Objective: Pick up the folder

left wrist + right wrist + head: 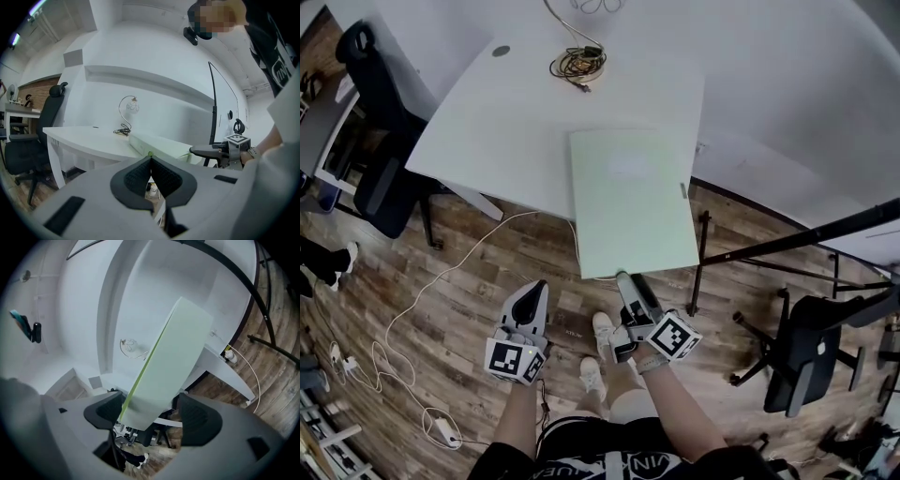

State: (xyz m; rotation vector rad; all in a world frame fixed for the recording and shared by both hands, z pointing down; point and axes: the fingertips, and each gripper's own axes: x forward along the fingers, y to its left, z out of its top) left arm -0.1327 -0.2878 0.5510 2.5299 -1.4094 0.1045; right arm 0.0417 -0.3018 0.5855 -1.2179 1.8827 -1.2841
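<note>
The pale green folder point(633, 202) lies flat on the white bench point(506, 122), near its right corner, and the folder's near end sticks out over the bench edge towards the person. The right claw point(623, 277) is at this free end. In the right gripper view the right claw point(152, 411) is spread wide and the folder point(173, 357) passes between the two pads, edge-on. There is a clear gap on one side, so the pads are not pressing on it. The left claw point(540, 284) is lower and to the left, over the wooden floor point(487, 253), well apart from the folder. In the left gripper view the left claw point(150, 159) is pressed together at the tips and holds nothing. Behind it the bench and the folder point(159, 145) are visible. A coil of dark cable point(577, 64) lies at the far side of the bench, and a black office chair point(380, 141) stands at its left.
</note>
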